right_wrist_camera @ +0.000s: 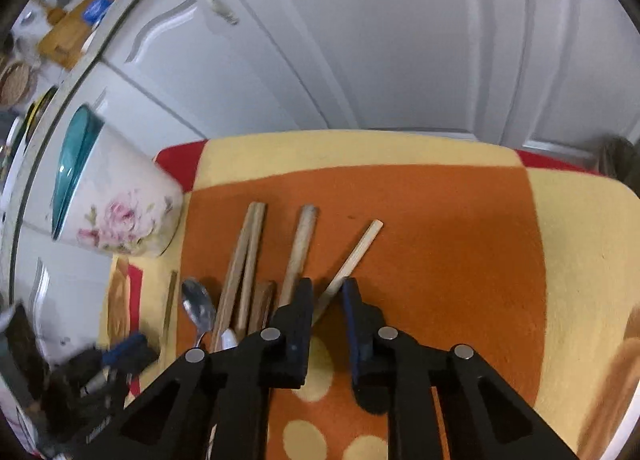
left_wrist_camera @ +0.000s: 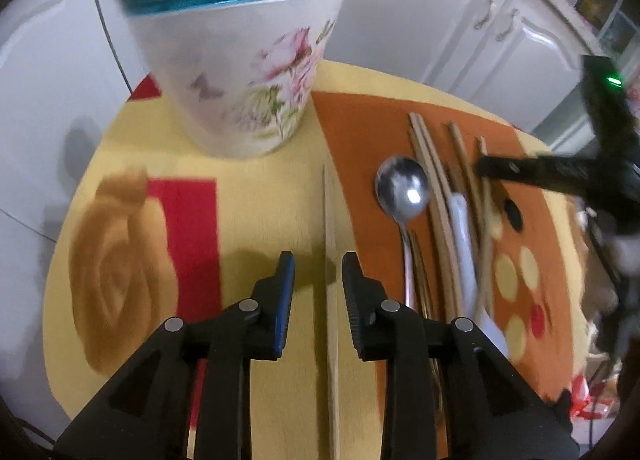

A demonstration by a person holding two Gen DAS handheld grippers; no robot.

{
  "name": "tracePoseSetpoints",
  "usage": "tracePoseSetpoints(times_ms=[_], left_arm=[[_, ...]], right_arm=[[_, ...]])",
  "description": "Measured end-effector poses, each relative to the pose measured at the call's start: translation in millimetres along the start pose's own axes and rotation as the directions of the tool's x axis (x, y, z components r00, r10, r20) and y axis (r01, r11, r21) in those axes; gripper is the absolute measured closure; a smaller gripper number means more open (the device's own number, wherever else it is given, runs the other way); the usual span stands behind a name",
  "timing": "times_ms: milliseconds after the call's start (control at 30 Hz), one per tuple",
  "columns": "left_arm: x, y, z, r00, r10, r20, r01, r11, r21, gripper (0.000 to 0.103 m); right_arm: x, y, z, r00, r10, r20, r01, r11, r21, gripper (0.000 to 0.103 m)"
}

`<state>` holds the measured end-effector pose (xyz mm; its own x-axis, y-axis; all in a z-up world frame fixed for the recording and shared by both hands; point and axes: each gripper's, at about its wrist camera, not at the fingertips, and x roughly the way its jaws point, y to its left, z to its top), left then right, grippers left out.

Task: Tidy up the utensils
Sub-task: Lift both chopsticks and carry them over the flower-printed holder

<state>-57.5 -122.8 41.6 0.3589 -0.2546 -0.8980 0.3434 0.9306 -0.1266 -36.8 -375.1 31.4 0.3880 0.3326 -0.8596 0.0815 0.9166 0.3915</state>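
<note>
A white flowered utensil holder (left_wrist_camera: 236,72) with a teal rim stands at the far left of the table; it also shows in the right wrist view (right_wrist_camera: 116,208). My left gripper (left_wrist_camera: 318,272) is open, its jaws on either side of a single pale chopstick (left_wrist_camera: 331,300) lying on the yellow cloth. A metal spoon (left_wrist_camera: 402,188), several wooden chopsticks (left_wrist_camera: 434,196) and a white utensil (left_wrist_camera: 464,236) lie to its right. My right gripper (right_wrist_camera: 326,296) is open, its jaws around the near end of a slanting chopstick (right_wrist_camera: 356,252).
The table carries a yellow, orange and red cloth (right_wrist_camera: 460,244) with dots. White cabinet doors (right_wrist_camera: 360,40) stand behind the table. The right gripper's black body (left_wrist_camera: 560,172) reaches in over the utensils in the left wrist view.
</note>
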Motion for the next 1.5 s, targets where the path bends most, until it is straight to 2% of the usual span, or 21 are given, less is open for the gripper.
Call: tracePoseSetpoints(times_ms=[100,167,200,233,267,300,367,567,667,700,733,767,867,933,967,1033,1233,1500], left_arm=[[16.8,-9.5,10.9,0.998,0.058,-0.017,-0.057,0.998,0.039,0.079],[19.3,-15.3,14.2,0.998,0.070,0.004,-0.070,0.995,0.070,0.080],[19.7,-18.0,15.8,0.998,0.067,0.014,-0.067,0.994,0.082,0.085],[20.0,-18.4,16.8,0.999,0.050,0.016,-0.052,0.995,0.085,0.098],[19.8,-16.7,16.8,1.000,0.027,0.011,-0.028,0.997,0.077,0.098],[17.2,-11.5,16.3,1.000,-0.006,0.005,0.005,0.999,0.054,0.098],[6.3,-1.8,13.5,0.998,-0.068,0.011,0.068,0.998,0.014,0.098],[-42.9,19.5,5.5,0.987,-0.116,0.108,0.119,0.993,-0.021,0.098],[-52.7,25.4,5.9,0.985,-0.116,0.128,0.122,0.992,-0.041,0.099],[-55.7,25.4,5.3,0.983,-0.120,0.136,0.127,0.991,-0.046,0.099],[-59.6,26.6,3.7,0.981,-0.126,0.146,0.134,0.990,-0.047,0.099],[-65.0,26.2,2.5,0.979,-0.131,0.156,0.139,0.989,-0.045,0.099],[-79.0,22.2,-3.0,0.974,-0.138,0.179,0.146,0.989,-0.034,0.099],[-84.7,19.1,-3.6,0.972,-0.140,0.191,0.150,0.988,-0.036,0.099],[-87.8,20.3,-4.4,0.971,-0.140,0.196,0.150,0.988,-0.039,0.099],[-93.4,22.8,-6.5,0.969,-0.137,0.207,0.149,0.988,-0.044,0.099],[-118.1,30.9,-16.4,0.956,-0.151,0.252,0.171,0.984,-0.059,0.099],[-158.6,41.0,-24.8,0.935,-0.167,0.312,0.195,0.979,-0.058,0.099]], right_arm=[[-6.8,4.4,-6.0,0.999,0.043,0.010,-0.043,0.999,-0.017,0.091],[-17.5,5.9,-11.1,0.997,0.078,0.029,-0.077,0.997,-0.022,0.093],[-22.5,6.8,-13.4,0.995,0.091,0.039,-0.090,0.996,-0.025,0.094],[-29.8,8.6,-16.0,0.993,0.105,0.051,-0.104,0.994,-0.030,0.095],[-35.3,9.8,-18.5,0.992,0.113,0.058,-0.111,0.993,-0.036,0.095],[-42.5,12.9,-20.6,0.990,0.121,0.069,-0.118,0.992,-0.048,0.102],[-54.4,19.8,-23.5,0.988,0.130,0.088,-0.125,0.990,-0.068,0.102],[-80.8,40.6,-30.6,0.980,0.149,0.129,-0.130,0.981,-0.147,0.102],[-68.6,28.7,-26.9,0.988,0.104,0.118,-0.095,0.992,-0.080,0.099],[-60.1,23.0,-26.1,0.991,0.091,0.094,-0.086,0.995,-0.050,0.090],[-53.0,17.9,-26.3,0.995,0.074,0.074,-0.073,0.997,-0.023,0.076],[-41.7,12.4,-26.4,0.997,0.059,0.052,-0.060,0.998,0.002,0.072],[-10.8,5.6,-21.8,1.000,0.023,0.006,-0.023,0.998,0.055,0.073],[6.6,3.4,-16.7,0.999,0.034,-0.003,-0.034,0.997,0.075,0.087],[6.7,4.3,-16.6,0.999,0.045,0.016,-0.047,0.996,0.079,0.091],[5.7,9.1,-18.1,0.997,0.083,-0.002,-0.083,0.994,0.070,0.094],[-56.8,23.7,-34.3,0.985,0.146,0.097,-0.144,0.989,-0.023,0.098],[-132.5,63.2,-44.8,0.949,0.237,0.206,-0.203,0.964,-0.172,0.098]])
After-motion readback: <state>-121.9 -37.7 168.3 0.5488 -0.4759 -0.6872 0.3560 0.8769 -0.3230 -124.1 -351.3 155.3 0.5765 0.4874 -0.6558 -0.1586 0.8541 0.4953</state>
